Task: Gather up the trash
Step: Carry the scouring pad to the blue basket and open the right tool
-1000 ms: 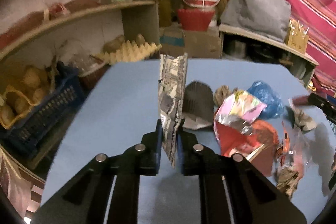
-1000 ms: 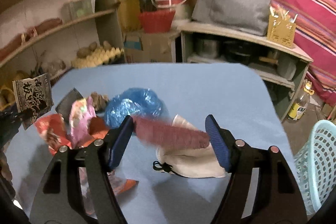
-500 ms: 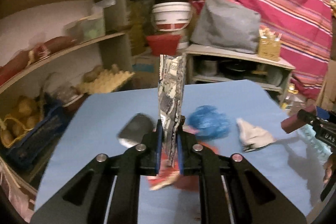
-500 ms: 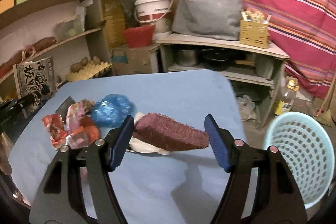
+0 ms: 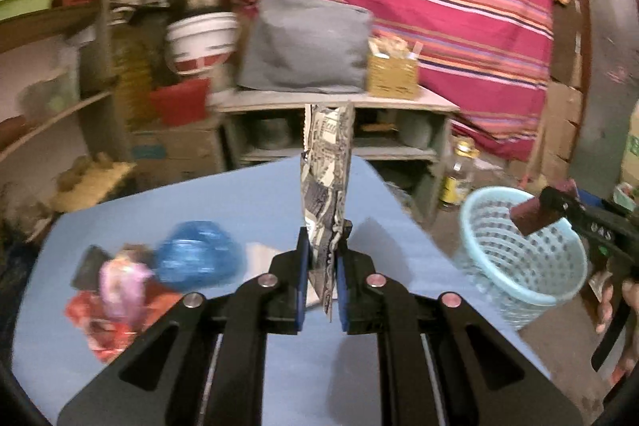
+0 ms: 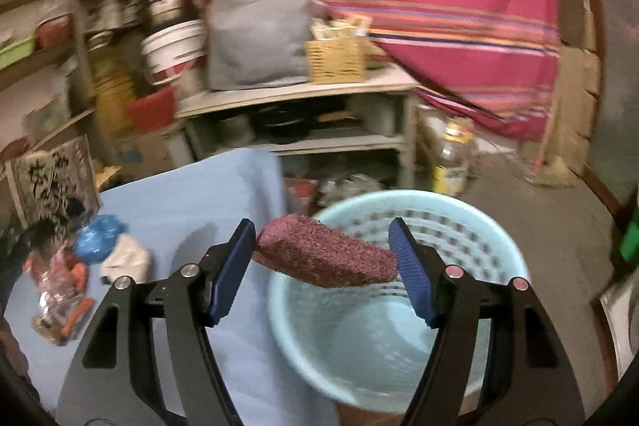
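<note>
Trash is in both hands at this moment. The right tongs (image 6: 323, 266) pinch a maroon scrubbing pad (image 6: 325, 256) across its length, blue pads pressing on each end, and it hangs over the open mouth of the pale blue basket (image 6: 499, 258) that stands on the floor just past the corner of the desk (image 6: 191, 194). The left tongs (image 5: 322, 286) are pressed together on a black-and-white printed wrapper (image 5: 326, 186), which stands upright above the desk, short of the basket (image 5: 519, 266).

The step in hand looks like dropping both pieces. For the pad, a good release would likely come with the tongs centred over the basket, not over its near rim, and low enough that the springy pad does not bounce out. The wrapper is light and flat, so it may flutter; the left hand would do well to bring it right over the opening before letting go.

More remains on the desk: a blue plastic bag (image 5: 197, 254), a white cloth pouch (image 6: 126, 260) and a heap of red and pink wrappers (image 5: 116, 302).
</note>
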Tool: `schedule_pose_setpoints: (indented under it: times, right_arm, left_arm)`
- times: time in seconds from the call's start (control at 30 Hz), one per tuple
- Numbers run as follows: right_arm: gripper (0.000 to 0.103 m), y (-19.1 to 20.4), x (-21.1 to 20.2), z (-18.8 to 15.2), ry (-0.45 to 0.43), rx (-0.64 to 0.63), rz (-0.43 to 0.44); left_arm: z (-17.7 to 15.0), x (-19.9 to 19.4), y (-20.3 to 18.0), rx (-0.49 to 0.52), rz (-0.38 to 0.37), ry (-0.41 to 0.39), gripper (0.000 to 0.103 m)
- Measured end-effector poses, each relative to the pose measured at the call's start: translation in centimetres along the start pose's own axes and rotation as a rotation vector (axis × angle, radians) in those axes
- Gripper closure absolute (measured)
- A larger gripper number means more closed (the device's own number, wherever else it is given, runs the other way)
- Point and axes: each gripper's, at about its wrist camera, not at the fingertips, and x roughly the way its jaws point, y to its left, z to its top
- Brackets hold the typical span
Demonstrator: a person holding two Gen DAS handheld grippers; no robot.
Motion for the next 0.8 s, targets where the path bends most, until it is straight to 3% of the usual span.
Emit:
schedule_pose_setpoints:
  times: [0.07, 0.3, 0.6, 0.8]
  right_arm:
    - [0.034, -2.0, 0.4, -0.2, 0.007, 0.012, -0.036]
    - [0.034, -6.3, 2.3, -1.6, 0.066, 0.100, -0.037]
    - [0.034, -7.4, 2.8, -2.0, 0.094, 0.093, -0.051]
    - [0.034, -8.1, 2.6, -2.6, 0.108, 0.053, -0.115]
  left_arm:
    - [0.0, 0.8, -2.1, 0.012, -0.033, 0.006, 0.091]
    - [1.1, 2.9, -7.3, 0.044, -0.136, 0.008, 0.091]
    - [1.8, 4.7, -12.6, 0.083, -0.227, 0.016, 0.091]
    - [1.7, 6.2, -14.9, 0.090, -0.246, 0.022, 0.091]
